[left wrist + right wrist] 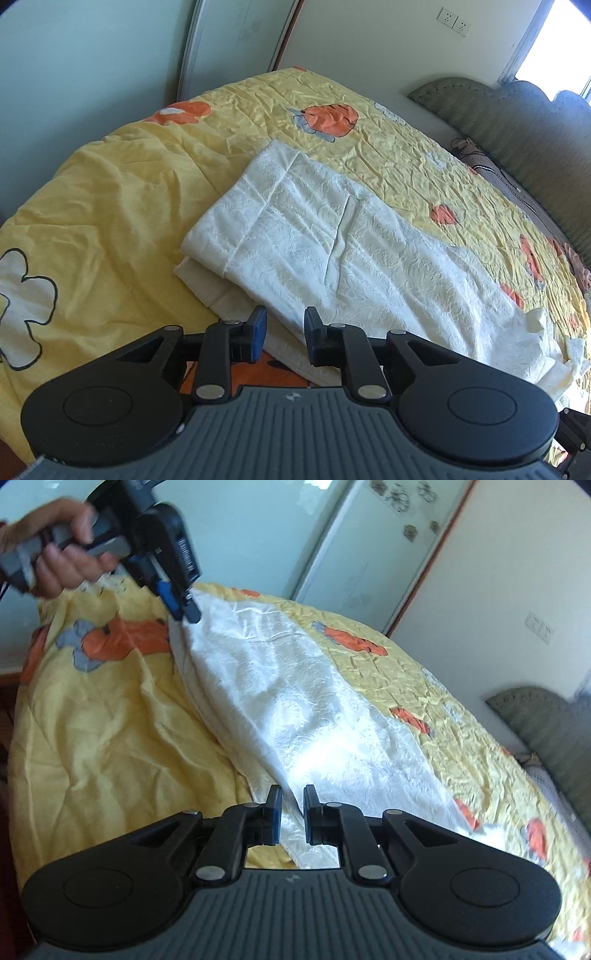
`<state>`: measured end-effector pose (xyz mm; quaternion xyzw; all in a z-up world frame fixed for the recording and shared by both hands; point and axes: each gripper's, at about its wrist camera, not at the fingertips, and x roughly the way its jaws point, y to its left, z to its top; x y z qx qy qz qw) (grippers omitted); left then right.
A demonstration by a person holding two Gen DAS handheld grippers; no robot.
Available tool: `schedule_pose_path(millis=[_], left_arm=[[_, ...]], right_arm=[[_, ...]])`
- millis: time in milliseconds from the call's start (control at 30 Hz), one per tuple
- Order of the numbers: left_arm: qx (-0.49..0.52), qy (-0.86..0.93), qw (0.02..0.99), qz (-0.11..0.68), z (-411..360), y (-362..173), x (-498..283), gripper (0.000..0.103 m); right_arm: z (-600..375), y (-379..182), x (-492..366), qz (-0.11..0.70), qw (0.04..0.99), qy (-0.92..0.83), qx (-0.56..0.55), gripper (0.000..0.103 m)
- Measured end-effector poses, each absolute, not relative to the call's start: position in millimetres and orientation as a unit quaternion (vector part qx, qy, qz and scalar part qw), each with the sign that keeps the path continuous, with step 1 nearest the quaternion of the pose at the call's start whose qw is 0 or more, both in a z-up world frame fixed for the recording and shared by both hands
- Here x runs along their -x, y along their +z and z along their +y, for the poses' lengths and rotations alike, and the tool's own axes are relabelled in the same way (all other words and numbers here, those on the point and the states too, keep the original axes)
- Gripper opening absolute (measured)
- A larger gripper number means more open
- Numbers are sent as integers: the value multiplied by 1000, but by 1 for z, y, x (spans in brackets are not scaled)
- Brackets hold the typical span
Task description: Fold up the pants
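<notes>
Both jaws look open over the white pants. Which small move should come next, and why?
Probably close the right gripper on the pants edge between its jaws, ready for a crosswise fold. The pants lie long and narrow on the quilt; the jaws of this and the left gripper stand apart, holding nothing.

White pants on a yellow-covered bed

The bed (480, 122) is spread with a crinkled yellow quilt (110, 206) printed with orange cartoon figures and white flowers; a padded green headboard (524, 122) runs along its far right side. The white textured pants (332, 243) lie folded lengthwise directly on the quilt, running from the middle towards the near right, a cuffed end at the far left. A small dark item near the headboard is too small to identify.
</notes>
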<state>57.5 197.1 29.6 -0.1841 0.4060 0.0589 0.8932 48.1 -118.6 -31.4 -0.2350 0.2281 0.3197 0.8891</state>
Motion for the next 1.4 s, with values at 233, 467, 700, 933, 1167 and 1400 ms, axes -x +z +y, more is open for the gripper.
schedule_pose_path(millis=[233, 467, 700, 933, 1167, 1400], left_arm=[[127, 79, 918, 368, 167, 59, -43, 26], [115, -99, 914, 376, 79, 57, -76, 27], [26, -267, 881, 390, -43, 37, -82, 41], [-67, -350, 855, 378, -128, 11, -71, 54], [-115, -333, 856, 377, -163, -17, -75, 54], [-150, -325, 870, 339, -175, -26, -72, 54]], right_arm=[[-168, -22, -49, 260, 910, 292, 139, 14], [-288, -30, -73, 284, 958, 41, 1, 14], [-394, -61, -46, 325, 928, -129, -130, 15], [-388, -16, -113, 245, 959, -123, -74, 81], [-339, -53, -195, 324, 926, -161, 113, 85], [-403, -65, -125, 318, 926, -202, -14, 94]])
